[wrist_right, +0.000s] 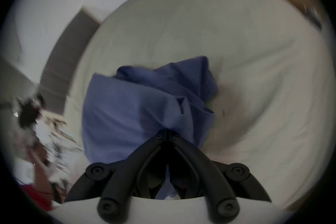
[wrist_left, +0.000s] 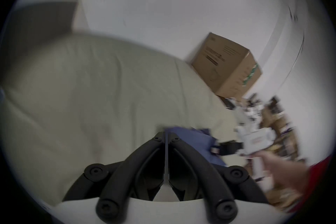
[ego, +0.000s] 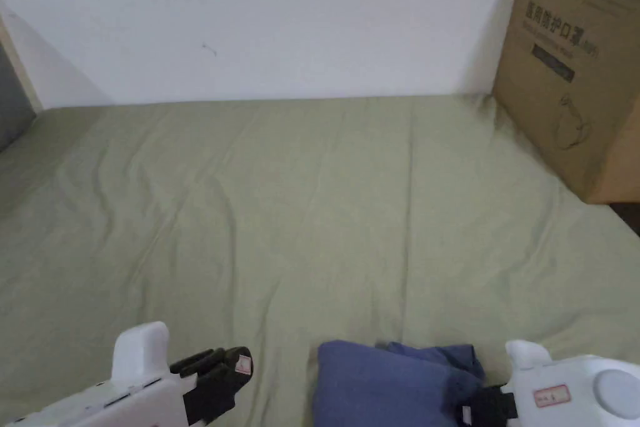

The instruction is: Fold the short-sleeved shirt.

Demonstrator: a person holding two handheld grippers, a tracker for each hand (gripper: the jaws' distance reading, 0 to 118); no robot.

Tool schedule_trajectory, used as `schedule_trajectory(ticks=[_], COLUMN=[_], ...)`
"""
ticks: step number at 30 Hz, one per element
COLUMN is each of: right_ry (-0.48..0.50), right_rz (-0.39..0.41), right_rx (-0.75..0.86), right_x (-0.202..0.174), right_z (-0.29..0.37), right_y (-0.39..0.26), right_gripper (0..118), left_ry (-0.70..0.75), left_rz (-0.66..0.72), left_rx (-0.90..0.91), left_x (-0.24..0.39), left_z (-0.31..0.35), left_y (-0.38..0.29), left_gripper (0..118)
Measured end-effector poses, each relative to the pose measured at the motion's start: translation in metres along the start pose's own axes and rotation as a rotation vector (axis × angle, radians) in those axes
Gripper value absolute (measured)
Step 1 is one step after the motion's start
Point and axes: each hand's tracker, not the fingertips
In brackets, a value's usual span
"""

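A blue short-sleeved shirt (ego: pixel 387 384) lies bunched at the near edge of the olive-green sheet (ego: pixel 312 209). My right gripper (ego: pixel 481 406) is at the shirt's right side, jaws closed on a fold of the blue cloth (wrist_right: pixel 145 104), which spreads away from the jaw tips (wrist_right: pixel 167 132). My left gripper (ego: pixel 228 366) hovers to the left of the shirt, apart from it, jaws pressed together with nothing between them (wrist_left: pixel 166 134). In the left gripper view the shirt (wrist_left: pixel 192 138) sits just right of the jaws, with the right gripper (wrist_left: pixel 227 148) and a hand (wrist_left: pixel 283 169) beyond.
A large brown cardboard box (ego: pixel 575 65) stands on the sheet at the far right against the white wall (ego: pixel 281 15). A dark grey panel (ego: pixel 12 103) sits at the far left. Clutter (wrist_left: pixel 263 118) lies off the bed's right side.
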Motion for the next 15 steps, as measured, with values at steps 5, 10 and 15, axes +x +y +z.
schedule_trajectory(ticks=[5,10,15], right_ry=[0.068,0.026,0.038], right_rz=[-0.009,0.067,0.038], right_rx=[-0.015,-0.020,-0.019], right_x=[0.014,0.002,0.006], right_z=[0.005,0.001,-0.001], right_y=[-0.001,0.000,-0.001], right_gripper=[5,5,5], left_ry=[-0.283,-0.454,-0.613], left_rz=[0.327,0.464,0.488], left_rx=[-0.285,-0.467,-0.519], left_x=[-0.065,-0.088,-0.065], left_z=[-0.075,-0.150,-0.199], left_y=[0.001,-0.022,-0.043], left_gripper=[94,111,111])
